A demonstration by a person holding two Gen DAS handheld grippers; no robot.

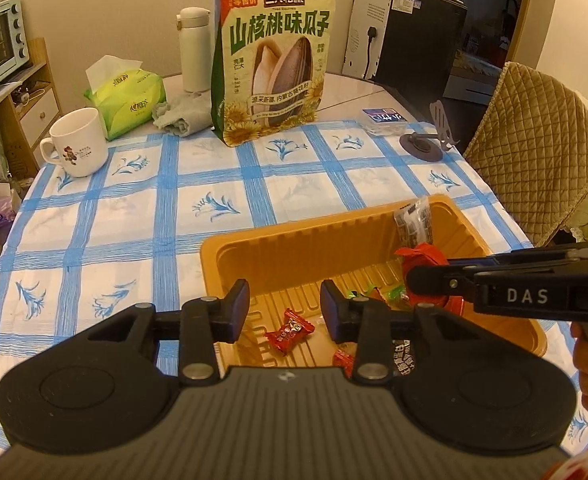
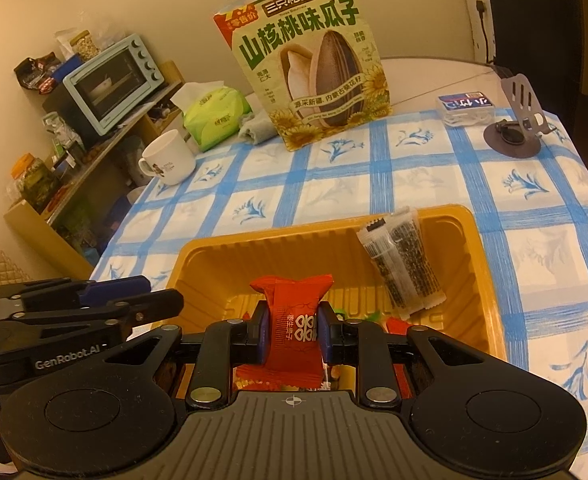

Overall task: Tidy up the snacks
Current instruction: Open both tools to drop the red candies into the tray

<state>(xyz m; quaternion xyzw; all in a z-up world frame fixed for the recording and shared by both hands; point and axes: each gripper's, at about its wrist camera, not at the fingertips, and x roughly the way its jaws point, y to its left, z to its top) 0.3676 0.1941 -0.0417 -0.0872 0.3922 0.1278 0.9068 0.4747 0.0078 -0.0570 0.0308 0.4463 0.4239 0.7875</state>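
An orange plastic tray [image 1: 294,236] [image 2: 277,240] sits on the blue-checked tablecloth. My left gripper [image 1: 285,304] hangs open over the tray's near left part; a small red candy [image 1: 289,330] lies loose on the tray floor below the gap, untouched by the pads. My right gripper [image 2: 291,332] is shut on a red snack packet [image 2: 294,312] held upright above the tray; it enters the left wrist view from the right [image 1: 434,284]. A black-speckled clear packet [image 1: 414,220] [image 2: 406,264] leans in the tray's far right corner. More wrapped candies lie under the grippers, partly hidden.
A large sunflower-seed bag [image 1: 273,64] [image 2: 314,68] stands at the back of the table. A white mug [image 1: 79,142], green tissue pack [image 1: 127,98], grey cloth and white flask [image 1: 193,48] stand back left. A phone stand [image 1: 430,136] and small box [image 1: 384,120] are back right, a quilted chair [image 1: 534,152] beside.
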